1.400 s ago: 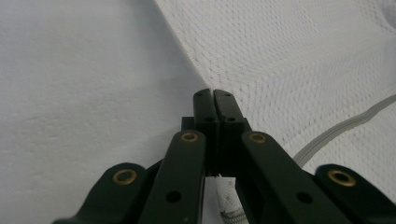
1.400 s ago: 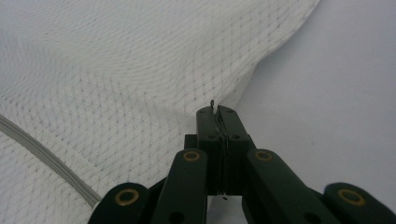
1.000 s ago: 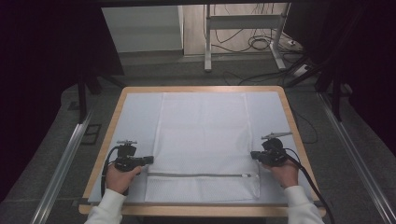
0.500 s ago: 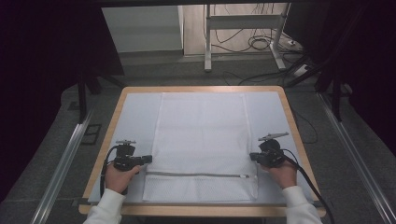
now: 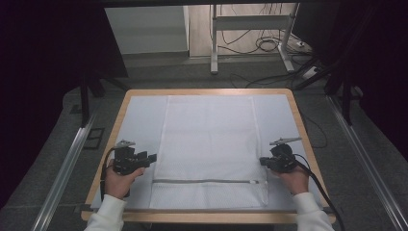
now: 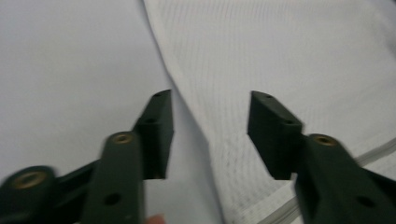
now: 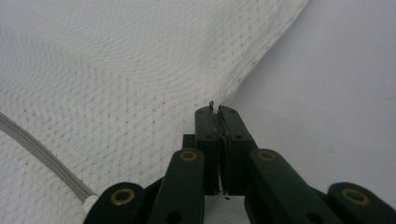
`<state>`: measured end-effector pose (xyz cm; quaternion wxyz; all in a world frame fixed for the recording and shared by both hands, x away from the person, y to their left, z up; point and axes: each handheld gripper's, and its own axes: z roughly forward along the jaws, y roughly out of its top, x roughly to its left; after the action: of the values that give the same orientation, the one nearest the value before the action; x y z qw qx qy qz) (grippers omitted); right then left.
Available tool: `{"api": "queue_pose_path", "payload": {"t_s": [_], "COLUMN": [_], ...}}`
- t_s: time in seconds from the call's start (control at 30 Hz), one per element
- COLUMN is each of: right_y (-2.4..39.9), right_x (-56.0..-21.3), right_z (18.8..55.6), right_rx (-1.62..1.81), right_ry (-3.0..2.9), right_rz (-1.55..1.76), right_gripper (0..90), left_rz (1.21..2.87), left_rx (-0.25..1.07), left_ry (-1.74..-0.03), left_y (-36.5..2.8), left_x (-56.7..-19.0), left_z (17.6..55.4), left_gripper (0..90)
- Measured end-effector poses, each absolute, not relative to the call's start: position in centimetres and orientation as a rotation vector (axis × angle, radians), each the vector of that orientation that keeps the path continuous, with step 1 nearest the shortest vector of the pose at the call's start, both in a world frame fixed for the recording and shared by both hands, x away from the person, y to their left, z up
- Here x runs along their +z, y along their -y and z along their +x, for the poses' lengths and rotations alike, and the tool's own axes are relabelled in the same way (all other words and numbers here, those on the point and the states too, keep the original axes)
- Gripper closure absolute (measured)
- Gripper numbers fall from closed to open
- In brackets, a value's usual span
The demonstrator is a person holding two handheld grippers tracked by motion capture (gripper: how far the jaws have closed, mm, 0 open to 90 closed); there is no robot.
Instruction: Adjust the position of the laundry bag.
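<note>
- Since the earlier frame my left gripper (image 5: 153, 157) has let go: its jaws have just been opening, and the hand has edged a little away from the left edge of the mesh bag (image 5: 210, 144). My right hand has kept its place.
- The mesh bag lies flat in the middle of the white table cover (image 5: 139, 120), its grey zipper (image 5: 207, 181) running across near my side. I judge it has been pulled smooth from both side edges, which is why my hands sit one at each side.
- In the left gripper view the left gripper (image 6: 210, 135) stands apart, with the bag's edge (image 6: 187, 109) lying between the jaws but below them; nothing is pinched.
- In the right gripper view my right gripper (image 7: 217, 112) is closed, its tips at the bag's edge (image 7: 243, 79). A thread or sliver of fabric seems caught there, so I take it to be pinching the hem.
</note>
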<state>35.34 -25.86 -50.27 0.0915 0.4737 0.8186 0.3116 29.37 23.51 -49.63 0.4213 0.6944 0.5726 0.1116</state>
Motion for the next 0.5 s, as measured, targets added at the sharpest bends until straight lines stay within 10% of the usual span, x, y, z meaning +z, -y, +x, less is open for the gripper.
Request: {"api": "queue_pose_path", "payload": {"t_s": [0.2,0.5], "right_y": [26.7,28.2], "right_x": [-49.6,-48.9], "right_z": [34.9,34.2], "right_rx": [0.973,1.071], "right_ry": [-2.376,-2.286], "right_rz": [1.398,1.427], "right_gripper": [48.7,35.9], "left_rz": [1.759,1.8], "left_rx": [0.277,0.236], "left_ry": [-1.388,-1.33], "left_y": [-21.9,-19.8], "left_x": [-48.2,-47.7], "left_z": [29.2,29.0], "left_gripper": [32.3,31.1]}}
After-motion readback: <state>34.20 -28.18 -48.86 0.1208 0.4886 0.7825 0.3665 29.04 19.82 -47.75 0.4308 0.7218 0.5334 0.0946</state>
